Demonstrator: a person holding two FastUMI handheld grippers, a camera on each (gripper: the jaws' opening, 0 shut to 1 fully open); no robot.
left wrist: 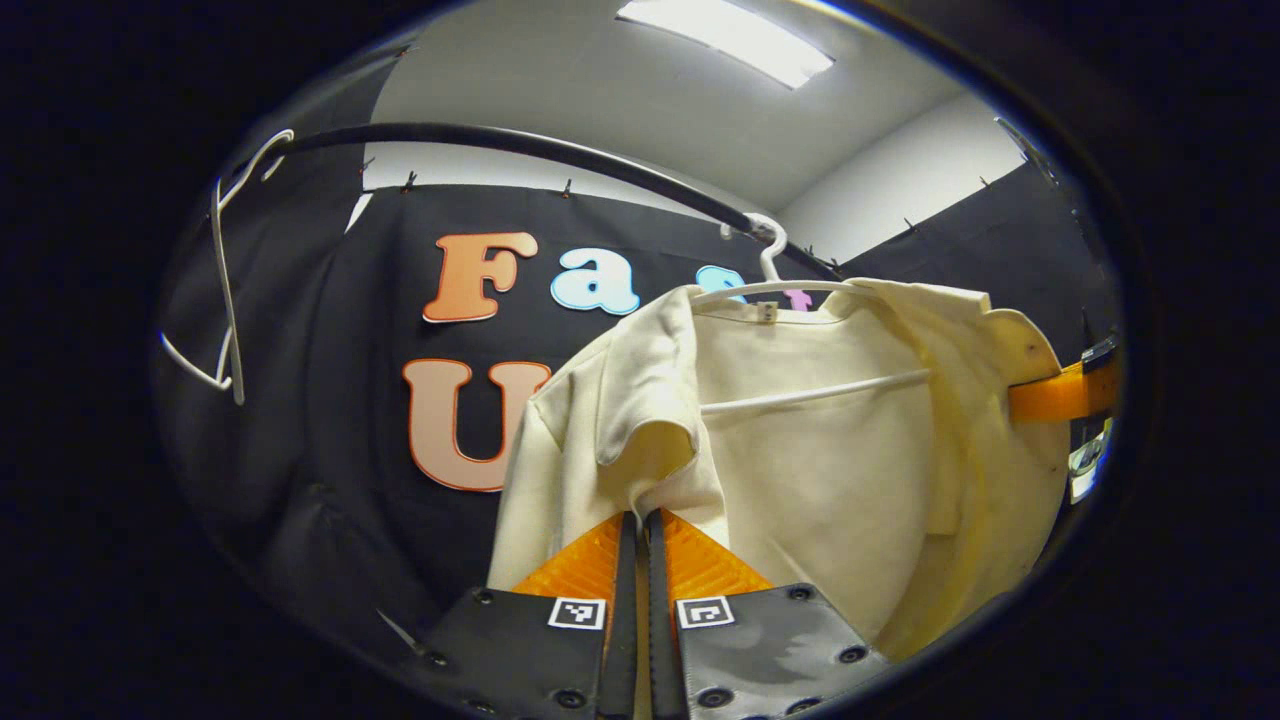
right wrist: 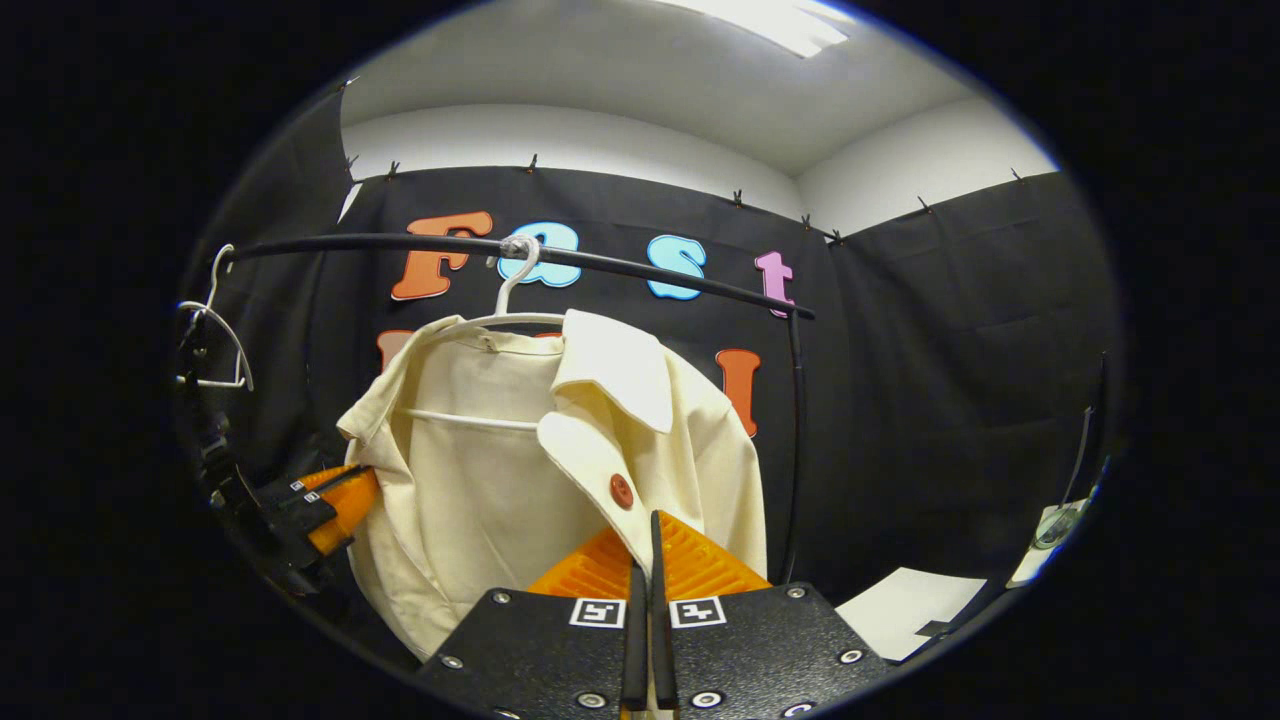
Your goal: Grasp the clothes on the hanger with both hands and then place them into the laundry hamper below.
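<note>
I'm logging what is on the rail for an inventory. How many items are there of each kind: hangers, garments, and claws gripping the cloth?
Hangers: 2, the white hanger under the jacket and a bare hanger at the rail's end.
Garments: 1, the cream jacket.
Claws: 2, the left claw and the right claw, each closed on the jacket's front edge.
Total: 5

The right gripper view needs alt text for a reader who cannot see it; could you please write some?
A cream shirt with a red button hangs on a white hanger from a black rail, its front edge pinched in the right claw. The left claw grips the shirt's far edge.
</note>
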